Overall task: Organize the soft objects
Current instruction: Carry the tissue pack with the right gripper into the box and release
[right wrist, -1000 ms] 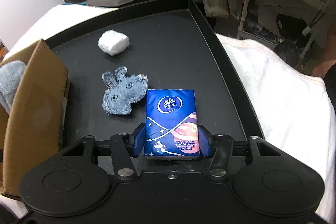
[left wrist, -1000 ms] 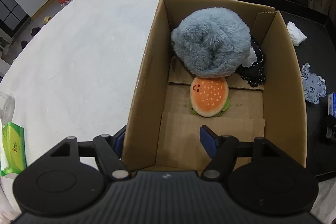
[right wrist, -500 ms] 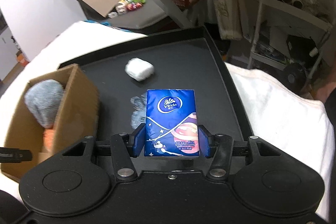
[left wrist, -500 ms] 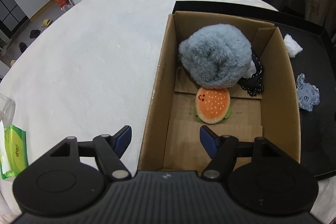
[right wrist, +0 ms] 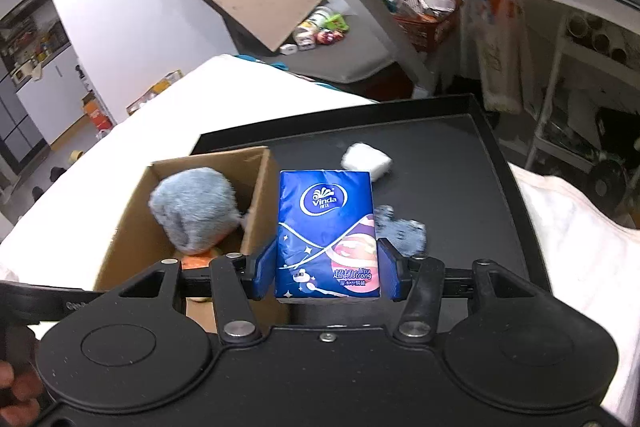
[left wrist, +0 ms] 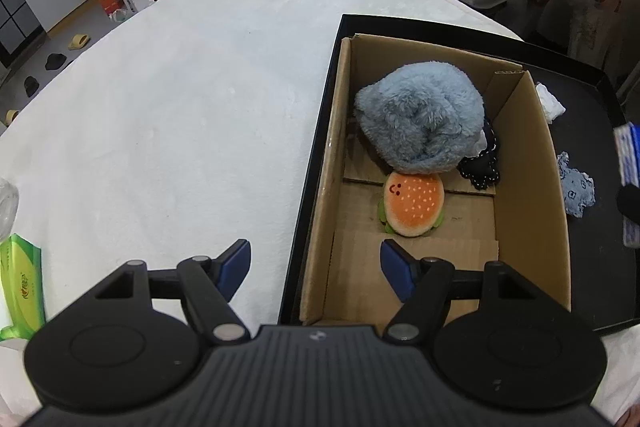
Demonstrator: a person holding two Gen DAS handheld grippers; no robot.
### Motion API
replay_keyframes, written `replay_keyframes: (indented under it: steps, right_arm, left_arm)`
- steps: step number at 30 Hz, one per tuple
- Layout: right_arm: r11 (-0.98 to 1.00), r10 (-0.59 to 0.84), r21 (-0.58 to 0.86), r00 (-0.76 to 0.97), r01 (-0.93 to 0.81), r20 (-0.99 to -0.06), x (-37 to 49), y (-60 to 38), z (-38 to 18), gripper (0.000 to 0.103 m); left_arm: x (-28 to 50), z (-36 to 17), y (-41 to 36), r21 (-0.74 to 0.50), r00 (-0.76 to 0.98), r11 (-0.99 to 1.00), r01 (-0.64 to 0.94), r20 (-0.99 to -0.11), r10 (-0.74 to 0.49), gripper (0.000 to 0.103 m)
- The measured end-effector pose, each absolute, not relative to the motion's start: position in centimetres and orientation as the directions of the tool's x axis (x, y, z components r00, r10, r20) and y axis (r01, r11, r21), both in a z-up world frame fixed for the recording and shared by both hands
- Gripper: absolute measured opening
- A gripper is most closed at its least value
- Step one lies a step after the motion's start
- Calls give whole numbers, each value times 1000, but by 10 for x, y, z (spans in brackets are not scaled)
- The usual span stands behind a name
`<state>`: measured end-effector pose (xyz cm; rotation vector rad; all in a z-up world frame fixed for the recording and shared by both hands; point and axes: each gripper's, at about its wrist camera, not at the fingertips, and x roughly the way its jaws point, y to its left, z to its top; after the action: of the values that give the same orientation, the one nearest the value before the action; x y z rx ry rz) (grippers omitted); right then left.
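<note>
My right gripper [right wrist: 326, 273] is shut on a blue Vinda tissue pack [right wrist: 326, 227] and holds it in the air above the black tray [right wrist: 452, 147], just right of the cardboard box [right wrist: 262, 195]. The box [left wrist: 532, 195] holds a grey fluffy plush [left wrist: 420, 123], a burger plush [left wrist: 414, 205] and a black dotted item [left wrist: 482, 167]. My left gripper [left wrist: 316, 267] is open and empty, raised above the box's near left corner. A blue denim plush [left wrist: 576, 189] and a white wad [left wrist: 550, 103] lie on the tray.
A white cloth [left wrist: 180, 115] covers the table left of the tray. A green tissue pack [left wrist: 20, 281] lies at its near left edge. A shelf and a desk with clutter [right wrist: 560, 27] stand beyond the tray.
My right gripper has lifted the tissue pack off the tray and carried it up and left toward the box. My left gripper has risen and pulled back from the box's left wall.
</note>
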<state>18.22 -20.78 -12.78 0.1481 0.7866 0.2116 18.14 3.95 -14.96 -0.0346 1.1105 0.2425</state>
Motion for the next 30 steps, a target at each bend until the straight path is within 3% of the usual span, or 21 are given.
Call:
replay_keyframes:
  steps: [22, 30]
  right_arm:
    - [960, 275, 166, 665, -224, -694, 181, -144, -130, 51]
    - [961, 258, 113, 664, -253, -702, 180, -126, -138, 51]
  left_arm:
    - [174, -155, 48, 18, 452, 986, -166, -887, 92, 63]
    - [174, -163, 55, -5, 439, 985, -174, -895, 73, 36]
